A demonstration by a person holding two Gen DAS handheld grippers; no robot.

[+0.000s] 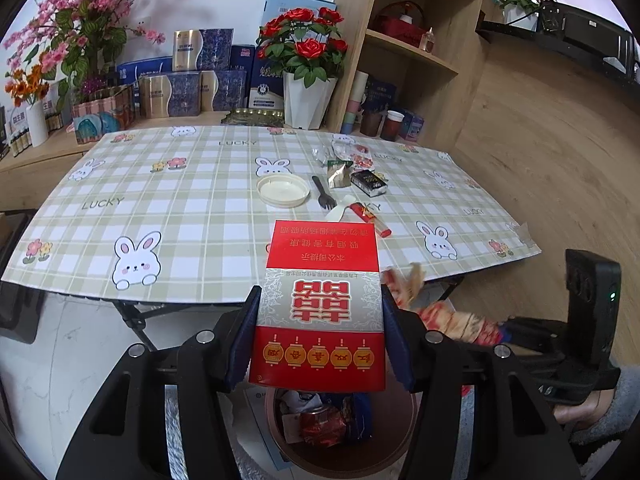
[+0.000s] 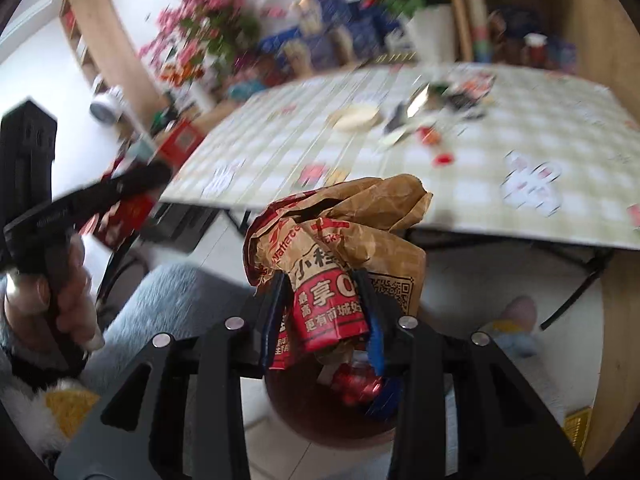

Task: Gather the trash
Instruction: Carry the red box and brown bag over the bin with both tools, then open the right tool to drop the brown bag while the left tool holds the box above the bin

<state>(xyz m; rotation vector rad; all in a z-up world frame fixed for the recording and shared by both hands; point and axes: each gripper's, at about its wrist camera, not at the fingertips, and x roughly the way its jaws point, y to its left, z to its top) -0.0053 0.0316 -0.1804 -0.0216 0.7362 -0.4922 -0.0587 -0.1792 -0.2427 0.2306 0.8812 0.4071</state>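
The left gripper (image 1: 320, 332) is level, its blue-padded fingers (image 1: 244, 332) clamped on the two sides of a red carton (image 1: 320, 300). The right gripper (image 2: 326, 308) has its fingers (image 2: 276, 304) pinched narrowly on a crumpled bag (image 2: 340, 240). A bare hand (image 2: 60, 304) grips the left gripper's handle, sleeve grey and fluffy.

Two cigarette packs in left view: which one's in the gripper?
The red pack, clamped between the left gripper fingers above the bin. The black pack lies on the table.
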